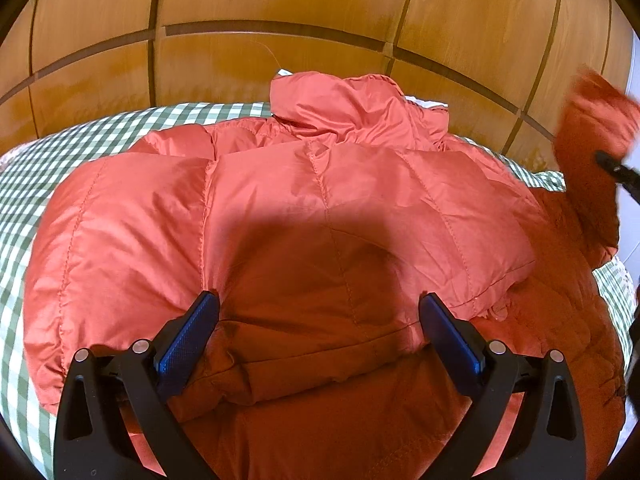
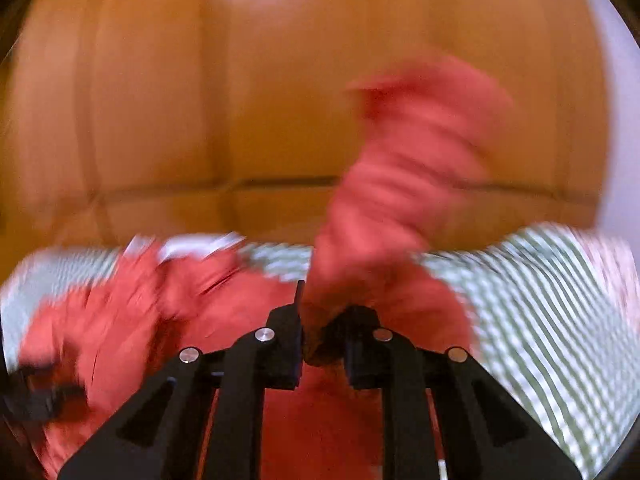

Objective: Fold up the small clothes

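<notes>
Basically, a puffy orange-red quilted nylon jacket [image 1: 304, 216] lies spread on a bed with a green-and-white checked sheet [image 1: 28, 184], in front of a wooden panelled headboard [image 1: 256, 8]. The left hand-held gripper [image 1: 318, 316] hovers low over the jacket's near hem with its jaws spread wide, blue pads [image 1: 188, 332] to either side of a fabric bulge, not pinching anything. Likely parked there to steady or pin the body while the other side gets folded.

The right hand-held gripper [image 2: 320, 320] has its jaws pressed together on a bunch of the same red fabric, which looks like a sleeve [image 2: 404, 176] rising up and away from the jaws. Judging by the heavy blur, it is swinging that sleeve, probably over toward the jacket's middle for a fold.

View differences: the left wrist view gives the sharp whole-jacket layout, stitched panels, rumpled collar or hood [image 1: 344, 108] at the far end, and only a blurred glimpse of the raised sleeve at the right edge. The right wrist view alone shows the actual pinch on the fabric, but everything else is smeared; exact grasp point on the sleeve can't be told.
</notes>
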### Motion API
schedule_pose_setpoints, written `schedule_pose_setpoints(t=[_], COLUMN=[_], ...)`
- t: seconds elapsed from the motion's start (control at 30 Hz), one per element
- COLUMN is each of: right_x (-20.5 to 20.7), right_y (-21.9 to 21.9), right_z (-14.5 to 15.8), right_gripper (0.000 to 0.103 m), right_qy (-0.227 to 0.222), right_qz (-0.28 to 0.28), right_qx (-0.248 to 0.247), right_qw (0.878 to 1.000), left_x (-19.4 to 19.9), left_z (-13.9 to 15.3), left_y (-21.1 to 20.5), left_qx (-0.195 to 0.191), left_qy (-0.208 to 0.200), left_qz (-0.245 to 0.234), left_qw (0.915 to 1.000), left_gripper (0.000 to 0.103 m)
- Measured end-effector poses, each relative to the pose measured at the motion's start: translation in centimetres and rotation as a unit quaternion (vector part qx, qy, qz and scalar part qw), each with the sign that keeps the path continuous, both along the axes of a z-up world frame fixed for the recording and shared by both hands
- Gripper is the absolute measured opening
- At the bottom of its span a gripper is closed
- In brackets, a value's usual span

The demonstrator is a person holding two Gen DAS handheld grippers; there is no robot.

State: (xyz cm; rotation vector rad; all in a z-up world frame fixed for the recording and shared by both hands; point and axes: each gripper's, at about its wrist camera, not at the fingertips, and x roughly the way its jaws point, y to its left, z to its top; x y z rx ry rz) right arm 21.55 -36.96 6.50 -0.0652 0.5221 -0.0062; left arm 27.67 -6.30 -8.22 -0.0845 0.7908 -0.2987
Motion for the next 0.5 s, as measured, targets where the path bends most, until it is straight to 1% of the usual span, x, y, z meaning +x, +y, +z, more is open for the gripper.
schedule_pose_setpoints(t=[0.07, 0.1, 0.13, 0.2, 0.23, 0.27, 0.3, 0.37, 0.47, 0.5], right_x=[0.6, 0.9, 1.0, 1.5, 1.3, 0.9, 0.4, -0.5, -2.3, -2.8], right_y=[3.6, 5.2, 6.0, 7.8, 8.2, 8.4, 8.4, 8.0, 6.2, 5.3], right_z=[-2.2, -3.7, -4.7, -7.7, -8.3, -8.4, -8.1, -7.4, -6.3, -5.8], right_gripper=[0.016, 0.017, 0.025, 0.063, 0.092, 0.096, 0.096, 0.101, 0.101, 0.101], right_qy=[0.026, 0.047, 0.064, 0.114, 0.120, 0.115, 0.107, 0.088, 0.070, 0.065], right_qz=[0.046, 0.070, 0.084, 0.106, 0.108, 0.108, 0.112, 0.108, 0.068, 0.047], right_qx=[-0.040, -0.059, -0.070, -0.117, -0.134, -0.144, -0.149, -0.147, -0.128, -0.115], right_qw=[0.998, 0.995, 0.992, 0.981, 0.978, 0.977, 0.977, 0.979, 0.987, 0.990], left_x=[0.0, 0.0, 0.0, 0.0, 0.0, 0.1, 0.1, 0.1, -0.1, -0.4], left_z=[0.0, 0.0, 0.0, 0.0, 0.0, 0.0, 0.0, 0.1, 1.1, 1.8], left_y=[0.1, 0.1, 0.2, 0.3, 0.3, 0.3, 0.3, 0.3, 0.2, 0.4], left_qx=[-0.004, -0.005, -0.007, -0.010, -0.011, -0.012, -0.012, -0.011, -0.009, -0.024], left_qy=[0.001, 0.001, 0.001, 0.002, 0.002, 0.002, 0.003, 0.004, 0.010, 0.013], left_qz=[0.000, 0.000, -0.001, -0.001, -0.001, -0.001, -0.001, -0.001, 0.009, 0.013], left_qw=[1.0000, 1.0000, 1.0000, 1.0000, 0.9999, 0.9999, 0.9999, 0.9999, 0.9999, 0.9995], left_gripper=[0.100, 0.100, 0.100, 0.100, 0.100, 0.100, 0.100, 0.100, 0.100, 0.100])
